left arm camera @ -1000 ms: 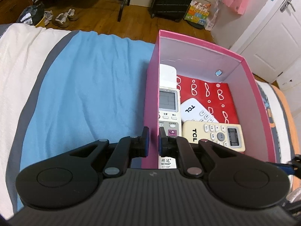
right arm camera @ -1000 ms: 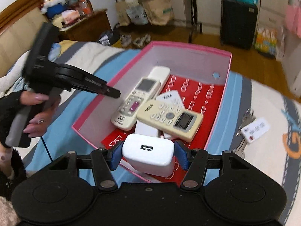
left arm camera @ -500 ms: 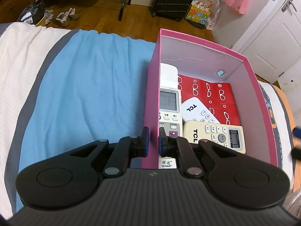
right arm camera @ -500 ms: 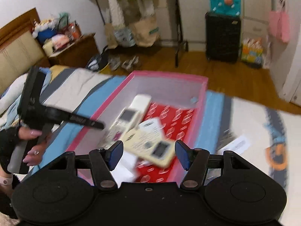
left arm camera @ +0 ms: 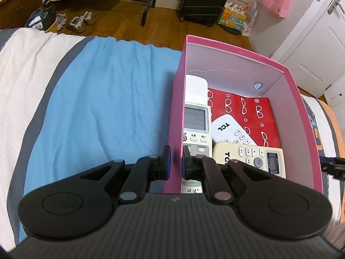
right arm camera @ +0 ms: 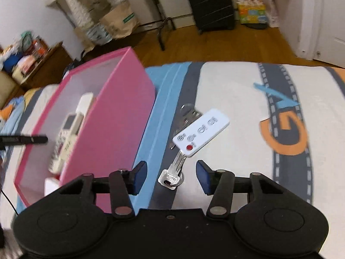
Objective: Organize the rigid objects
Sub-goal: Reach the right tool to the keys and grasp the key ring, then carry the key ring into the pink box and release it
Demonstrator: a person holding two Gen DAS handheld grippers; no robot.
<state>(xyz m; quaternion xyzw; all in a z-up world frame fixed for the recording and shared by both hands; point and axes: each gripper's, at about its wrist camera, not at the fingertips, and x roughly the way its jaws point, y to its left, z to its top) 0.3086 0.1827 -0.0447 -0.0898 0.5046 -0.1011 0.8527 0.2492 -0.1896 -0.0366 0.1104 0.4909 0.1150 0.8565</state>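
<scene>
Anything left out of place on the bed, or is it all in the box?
Two things are still outside the pink box: a small white remote and a bunch of keys, the remote lying partly over them, on the bedcover just ahead of the open right claw.

Patterned bed [right arm camera: 248, 112] — pink box [right arm camera: 112, 116], small remote [right arm camera: 200, 132], keys [right arm camera: 174, 170].
</scene>
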